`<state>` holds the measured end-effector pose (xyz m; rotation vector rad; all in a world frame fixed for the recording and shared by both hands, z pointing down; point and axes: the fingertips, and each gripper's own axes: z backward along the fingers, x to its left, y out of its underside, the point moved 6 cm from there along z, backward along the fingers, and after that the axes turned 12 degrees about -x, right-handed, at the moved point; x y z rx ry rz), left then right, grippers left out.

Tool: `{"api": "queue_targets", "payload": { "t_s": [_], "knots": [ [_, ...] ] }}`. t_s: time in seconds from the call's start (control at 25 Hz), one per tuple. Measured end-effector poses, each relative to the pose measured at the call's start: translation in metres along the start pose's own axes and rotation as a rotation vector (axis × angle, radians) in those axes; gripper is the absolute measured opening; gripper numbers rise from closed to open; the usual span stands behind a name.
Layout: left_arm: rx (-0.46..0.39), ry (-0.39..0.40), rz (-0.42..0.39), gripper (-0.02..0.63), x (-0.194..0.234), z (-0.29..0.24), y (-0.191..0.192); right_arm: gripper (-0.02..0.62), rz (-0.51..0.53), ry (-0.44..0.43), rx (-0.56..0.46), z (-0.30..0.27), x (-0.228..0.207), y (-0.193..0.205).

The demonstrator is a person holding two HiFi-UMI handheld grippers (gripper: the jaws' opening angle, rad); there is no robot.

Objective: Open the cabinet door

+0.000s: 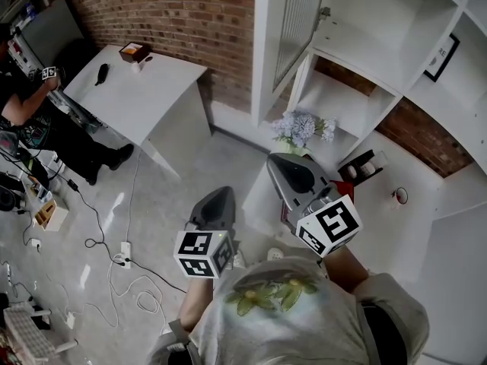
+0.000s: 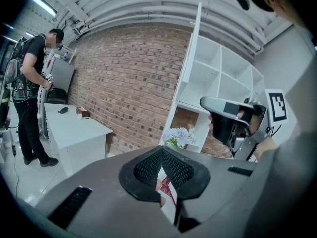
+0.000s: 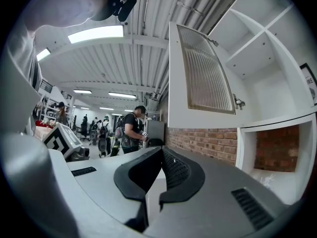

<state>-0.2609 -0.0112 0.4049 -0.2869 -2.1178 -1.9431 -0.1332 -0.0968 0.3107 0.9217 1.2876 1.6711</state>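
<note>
Hovering | right claw (image 3: 161, 151) together, empty | left claw (image 2: 162, 150) together | cabinet door (image 1: 298, 21) top cropped in head view

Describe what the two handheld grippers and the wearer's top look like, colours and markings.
The left gripper and right gripper have smooth grey wedge-shaped shells with black mesh-textured pads. Each carries a white cube with black square markers: left cube, right cube. The top is light grey with a green leaf print.
</note>
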Motion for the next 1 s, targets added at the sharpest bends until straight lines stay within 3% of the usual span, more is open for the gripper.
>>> {"api": "queue_targets", "payload": {
  "t_s": [1.0],
  "knots": [
    [0.011,0.015,0.001,0.011,-0.0080,-0.0003,0.0027,0.023,0.007,0.010,0.034,0.0045,0.0002,0.0032]
  ]
}}
